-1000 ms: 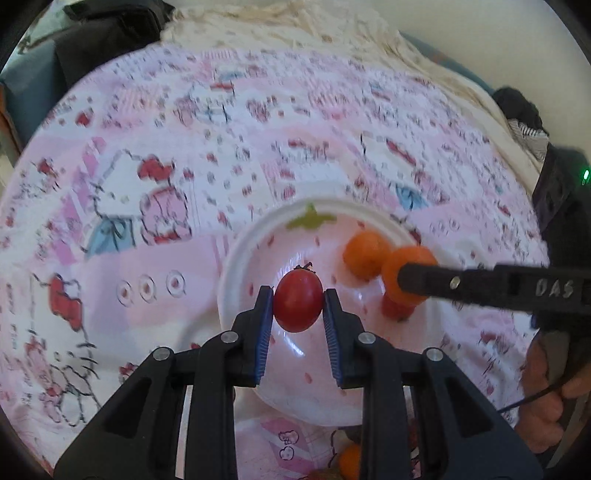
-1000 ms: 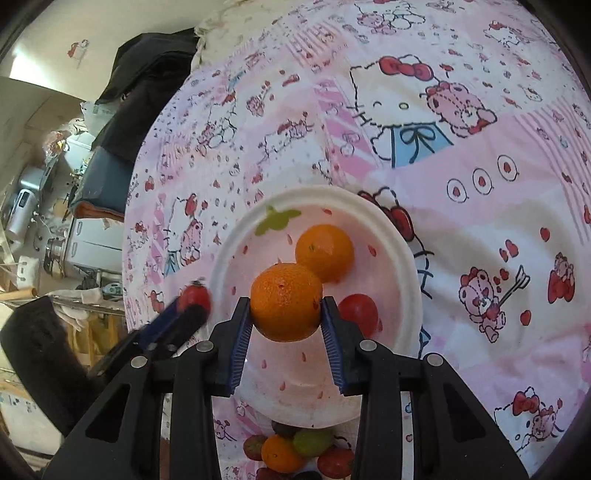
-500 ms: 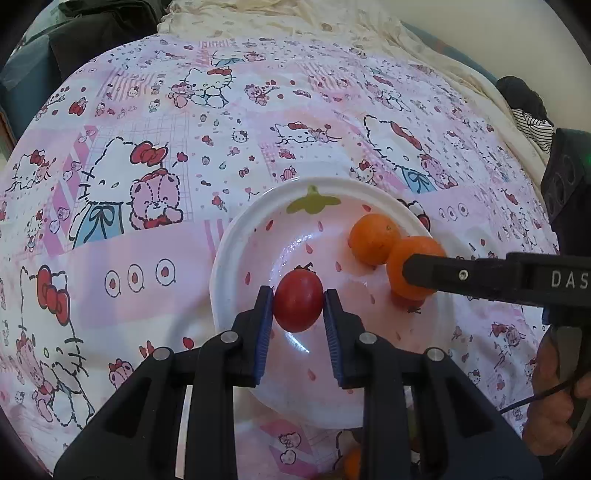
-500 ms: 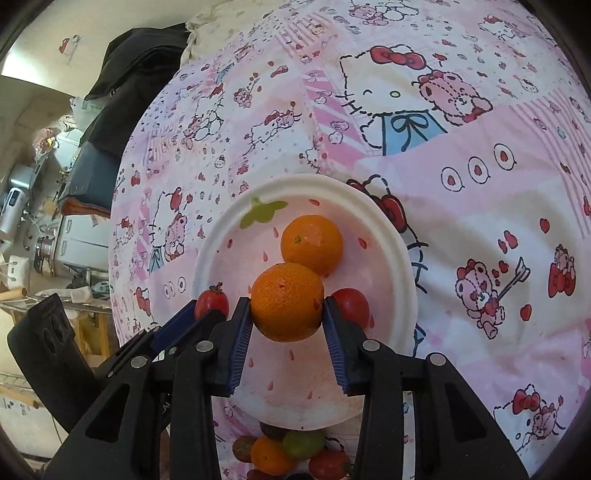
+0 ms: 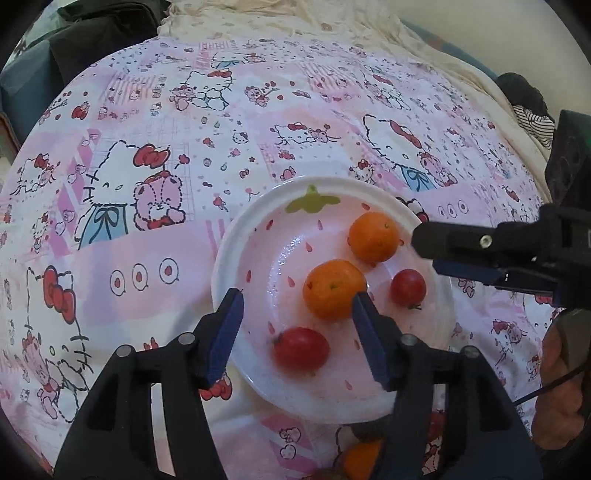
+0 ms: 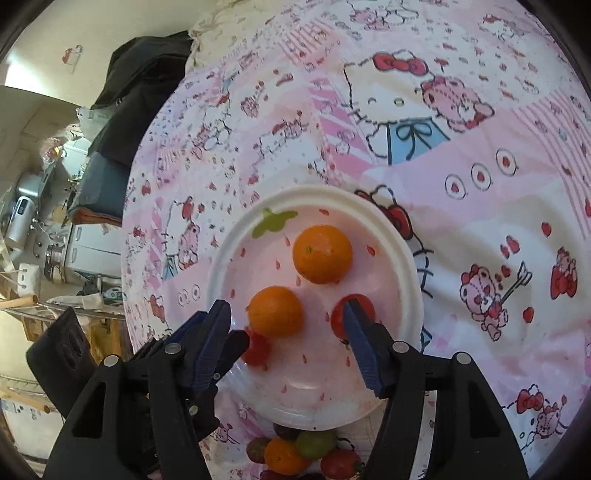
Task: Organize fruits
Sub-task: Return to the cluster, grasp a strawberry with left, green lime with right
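A white plate [image 5: 236,240] [image 6: 402,258] with a strawberry print lies on the pink Hello Kitty cloth. It holds two oranges and two red tomatoes. My left gripper [image 5: 297,314] is open and empty just above the near tomato [image 5: 301,349] and the near orange [image 5: 334,290]. My right gripper [image 6: 286,326] is open and empty over the near orange [image 6: 275,312], with a tomato [image 6: 364,306] behind its right finger. The far orange [image 5: 373,236] [image 6: 322,253] sits at the plate's back. The right gripper also shows at the right of the left wrist view [image 5: 439,251].
A pile of loose fruit [image 6: 299,452] lies on the cloth just below the plate: an orange, red tomatoes, a green one. Dark clothing [image 6: 144,92] and a cream blanket [image 5: 332,29] lie at the cloth's far edge. Shelves with appliances [image 6: 29,221] stand at left.
Both grippers have opened. The left let go of its tomato and the right let go of its orange; both fruits now rest on the plate. Both grippers drew back slightly.
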The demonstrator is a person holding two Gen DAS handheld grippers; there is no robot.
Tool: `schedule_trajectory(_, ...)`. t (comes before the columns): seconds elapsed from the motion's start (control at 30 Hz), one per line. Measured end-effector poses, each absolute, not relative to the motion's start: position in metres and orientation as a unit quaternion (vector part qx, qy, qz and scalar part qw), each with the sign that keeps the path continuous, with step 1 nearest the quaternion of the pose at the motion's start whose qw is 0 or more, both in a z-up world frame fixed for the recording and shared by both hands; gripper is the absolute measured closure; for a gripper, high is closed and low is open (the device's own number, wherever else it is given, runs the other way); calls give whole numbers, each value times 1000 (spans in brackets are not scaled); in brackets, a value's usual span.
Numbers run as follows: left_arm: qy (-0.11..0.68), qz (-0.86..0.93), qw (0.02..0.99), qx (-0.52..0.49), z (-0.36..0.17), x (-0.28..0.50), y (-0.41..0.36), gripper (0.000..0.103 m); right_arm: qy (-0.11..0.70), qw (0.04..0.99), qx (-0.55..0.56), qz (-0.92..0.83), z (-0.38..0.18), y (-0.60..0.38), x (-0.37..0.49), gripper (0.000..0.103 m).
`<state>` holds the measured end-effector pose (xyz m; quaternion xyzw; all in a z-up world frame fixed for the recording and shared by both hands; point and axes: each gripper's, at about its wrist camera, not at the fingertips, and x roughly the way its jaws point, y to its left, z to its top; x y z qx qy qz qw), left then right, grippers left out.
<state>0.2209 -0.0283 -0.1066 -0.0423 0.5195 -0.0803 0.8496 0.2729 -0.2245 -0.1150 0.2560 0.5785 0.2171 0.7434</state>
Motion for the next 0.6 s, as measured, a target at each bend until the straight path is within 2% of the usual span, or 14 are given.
schedule_trajectory(0.6, 475, -39, 876, -73, -53, 185, 6, 45, 546, 780, 227, 206, -71, -242, 239, 37)
